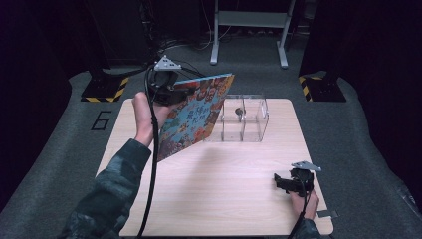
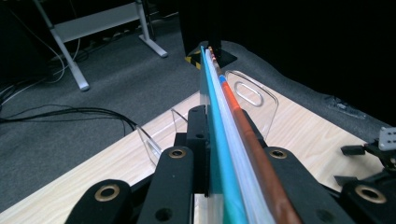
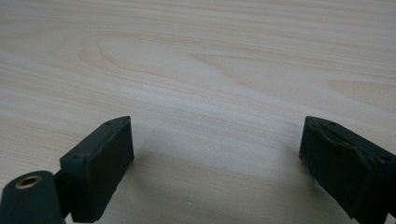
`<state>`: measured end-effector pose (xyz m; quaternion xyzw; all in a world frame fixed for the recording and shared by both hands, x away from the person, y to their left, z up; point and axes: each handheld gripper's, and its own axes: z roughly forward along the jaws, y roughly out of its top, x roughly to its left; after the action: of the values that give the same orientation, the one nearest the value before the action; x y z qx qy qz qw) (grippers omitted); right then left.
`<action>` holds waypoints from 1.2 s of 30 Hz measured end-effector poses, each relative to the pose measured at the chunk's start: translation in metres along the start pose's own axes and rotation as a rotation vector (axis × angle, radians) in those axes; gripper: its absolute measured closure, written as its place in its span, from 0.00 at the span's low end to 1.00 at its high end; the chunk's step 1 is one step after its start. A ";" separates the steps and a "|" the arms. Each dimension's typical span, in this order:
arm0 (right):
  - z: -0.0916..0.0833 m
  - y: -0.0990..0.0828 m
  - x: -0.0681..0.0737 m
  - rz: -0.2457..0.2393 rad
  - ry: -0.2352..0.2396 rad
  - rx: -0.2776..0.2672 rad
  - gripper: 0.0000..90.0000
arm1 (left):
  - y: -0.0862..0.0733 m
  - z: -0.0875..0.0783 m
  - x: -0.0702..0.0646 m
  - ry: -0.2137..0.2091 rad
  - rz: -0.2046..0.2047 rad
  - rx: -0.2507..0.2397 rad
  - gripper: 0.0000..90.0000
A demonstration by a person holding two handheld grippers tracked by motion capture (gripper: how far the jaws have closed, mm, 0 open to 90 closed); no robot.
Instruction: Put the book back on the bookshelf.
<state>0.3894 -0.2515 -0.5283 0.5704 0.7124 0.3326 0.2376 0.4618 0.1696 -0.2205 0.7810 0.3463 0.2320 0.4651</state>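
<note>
A thin picture book [image 1: 196, 114] with a bright patterned cover is held tilted in the air above the table's left half. My left gripper [image 1: 166, 92] is shut on its upper left edge. In the left gripper view the book [image 2: 231, 140] runs edge-on between the two black jaws, teal cover on one side, orange on the other. A clear plastic divided rack [image 1: 244, 119] stands on the far middle of the table, just right of the book; its clear panels [image 2: 254, 100] show behind the book. My right gripper [image 1: 283, 182] rests low at the table's front right, open with nothing between its fingers [image 3: 100, 163].
The light wooden table [image 1: 219, 199] stands on grey carpet. A small dark object [image 1: 240, 111] sits in the rack's rear compartment. A white metal frame [image 1: 249, 30] and black stands with yellow-striped feet [image 1: 104, 92] are beyond the far edge. Cables lie on the floor [image 2: 60, 114].
</note>
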 end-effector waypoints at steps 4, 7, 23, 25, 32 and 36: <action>0.000 0.000 0.000 -0.001 0.000 -0.001 0.10 | 0.002 0.008 0.002 0.010 -0.009 0.003 0.90; 0.000 0.000 0.001 0.000 -0.001 0.002 0.10 | 0.004 0.013 0.003 0.024 -0.024 -0.010 0.90; 0.000 0.000 0.001 -0.001 -0.003 0.003 0.10 | 0.003 0.039 0.011 0.067 -0.081 -0.039 0.90; 0.000 0.000 0.001 -0.002 -0.001 0.004 0.11 | 0.003 0.040 0.010 0.067 -0.086 -0.039 0.90; 0.000 0.000 0.001 -0.004 -0.001 0.004 0.11 | 0.004 0.051 0.010 0.089 -0.100 -0.050 0.90; 0.000 0.000 0.001 -0.004 -0.001 0.004 0.11 | 0.004 0.056 0.007 0.102 -0.101 -0.059 0.90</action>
<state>0.3893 -0.2505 -0.5282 0.5696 0.7142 0.3304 0.2375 0.5063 0.1423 -0.2426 0.7359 0.4014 0.2577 0.4806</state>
